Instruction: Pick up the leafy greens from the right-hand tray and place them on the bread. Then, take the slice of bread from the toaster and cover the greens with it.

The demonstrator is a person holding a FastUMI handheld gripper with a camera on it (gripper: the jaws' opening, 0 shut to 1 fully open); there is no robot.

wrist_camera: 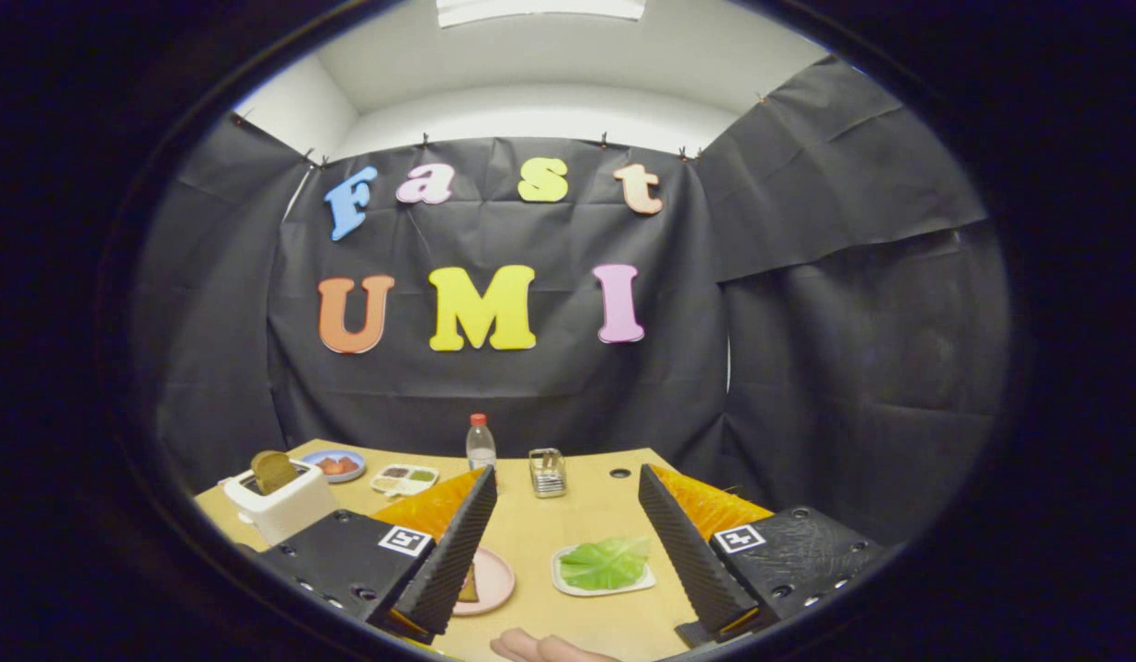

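nothing of the task is looking done yet: the leafy greens (605, 563) are lying on their white tray (568, 585), between the fingers of the claw (568, 552), which is hanging wide and empty. bread (468, 585) is waiting on the pink plate (496, 579); another slice (273, 470) is standing in the toaster (278, 506). a pale wooden table (577, 515) is carrying a bottle (481, 443), with black cloth walling the booth.

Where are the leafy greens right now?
The leafy greens lie on a white tray between the open fingers, right of the pink plate.

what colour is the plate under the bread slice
Pink: the plate shows best in the gripper view, between the open fingers.
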